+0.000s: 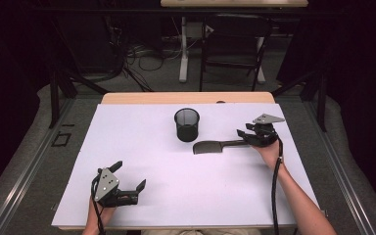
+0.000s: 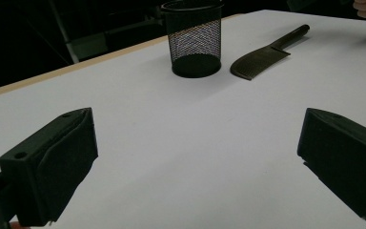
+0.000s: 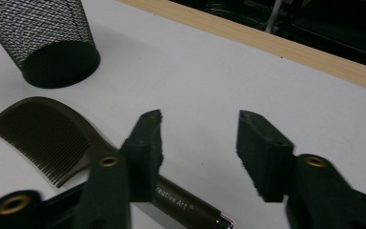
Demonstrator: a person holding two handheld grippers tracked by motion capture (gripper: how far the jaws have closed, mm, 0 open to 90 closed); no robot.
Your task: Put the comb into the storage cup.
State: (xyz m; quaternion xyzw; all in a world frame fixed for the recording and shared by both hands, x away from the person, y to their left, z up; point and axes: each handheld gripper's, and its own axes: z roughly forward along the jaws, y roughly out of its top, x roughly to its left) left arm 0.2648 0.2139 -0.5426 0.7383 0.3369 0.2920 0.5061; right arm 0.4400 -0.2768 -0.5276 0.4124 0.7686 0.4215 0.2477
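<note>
High view: left gripper (image 1: 127, 177) nearest, jaws spread wide, nothing between. One dark comb (image 1: 214, 146) lies flat mid-table; right gripper (image 1: 245, 133) straddles its handle, jaws part-open, not pressing. One mesh cup (image 1: 186, 124) just behind, upright.

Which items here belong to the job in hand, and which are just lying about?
In the job: comb, its handle between the right gripper jaws; mesh cup beside it, probably.
Just about: left gripper, idle and open; chair and cables beyond the table.
</note>
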